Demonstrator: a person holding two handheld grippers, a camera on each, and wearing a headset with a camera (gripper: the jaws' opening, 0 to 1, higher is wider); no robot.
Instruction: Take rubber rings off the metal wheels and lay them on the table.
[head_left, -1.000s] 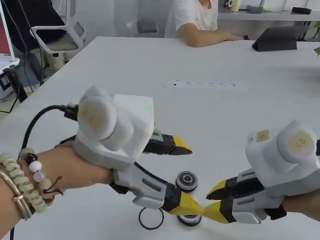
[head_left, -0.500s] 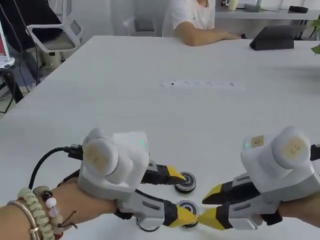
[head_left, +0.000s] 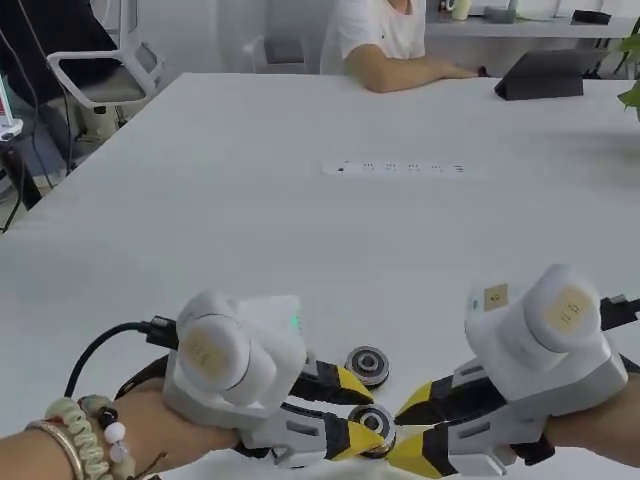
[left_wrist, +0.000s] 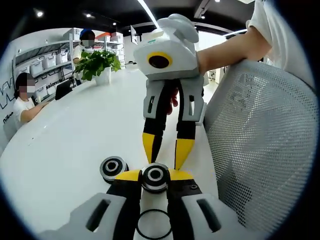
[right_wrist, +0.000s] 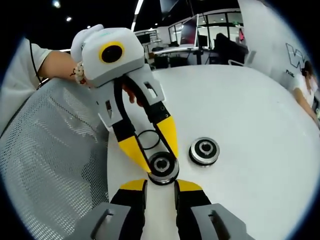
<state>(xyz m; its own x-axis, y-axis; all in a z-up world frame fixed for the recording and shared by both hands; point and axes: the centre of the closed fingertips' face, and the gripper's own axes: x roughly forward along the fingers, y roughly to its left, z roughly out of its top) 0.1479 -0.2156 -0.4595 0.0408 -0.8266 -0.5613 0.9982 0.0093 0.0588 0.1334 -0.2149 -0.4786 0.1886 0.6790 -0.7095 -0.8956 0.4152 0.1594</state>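
Wheel (left_wrist: 155, 177) newly within left gripper (head_left: 367, 416)

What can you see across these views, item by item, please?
table: one, white
gripped metal wheel: one, silver and black, between yellow jaws
loose metal wheel: one, same colours, beside it
rubber ring: one, black, flat on the table
power strip: one, white, mid-table
potted plant: one, green, far table edge
office chair: one, white, left of table
seated person: one, white shirt, far end
bracelets: several, beaded, left wrist
left gripper: one, white, yellow-tipped, shut on the gripped metal wheel, above the ring
right gripper: one, same colours, open, tips at that wheel
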